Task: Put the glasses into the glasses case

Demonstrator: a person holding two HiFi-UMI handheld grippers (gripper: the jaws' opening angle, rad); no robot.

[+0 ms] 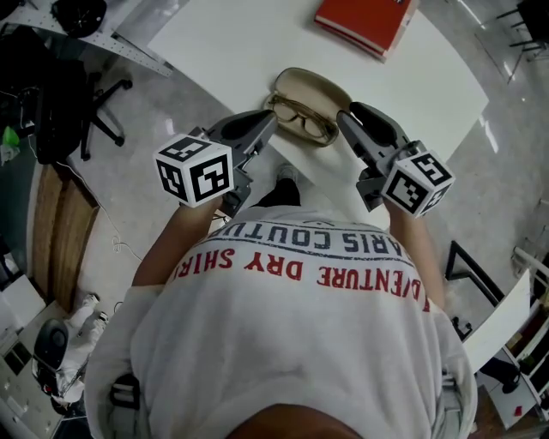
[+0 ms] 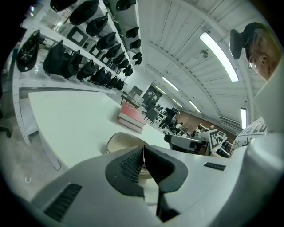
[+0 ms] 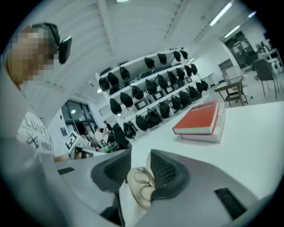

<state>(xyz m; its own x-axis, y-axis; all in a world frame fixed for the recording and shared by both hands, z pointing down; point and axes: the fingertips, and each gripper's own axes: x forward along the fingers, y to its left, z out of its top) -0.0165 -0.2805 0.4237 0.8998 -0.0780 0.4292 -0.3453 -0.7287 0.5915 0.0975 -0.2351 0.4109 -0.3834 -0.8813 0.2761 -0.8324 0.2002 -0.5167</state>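
An open beige glasses case (image 1: 316, 87) lies on the white table (image 1: 225, 43) near its front edge. Brown-framed glasses (image 1: 302, 120) rest in its front half. My left gripper (image 1: 271, 118) hovers at the case's left end, its jaws shut with nothing between them. In the left gripper view, the left gripper (image 2: 143, 153) shows closed pads, with the case (image 2: 125, 141) just beyond. My right gripper (image 1: 343, 120) is at the case's right end, open. In the right gripper view, the case and glasses (image 3: 141, 188) show through the empty gap of the right gripper (image 3: 140, 170).
A red book (image 1: 364, 21) lies on the far side of the table, also visible as the red book (image 3: 199, 119). A black office chair (image 1: 94, 111) stands on the floor at the left. Shelves of black bags (image 3: 151, 102) line the wall behind the table.
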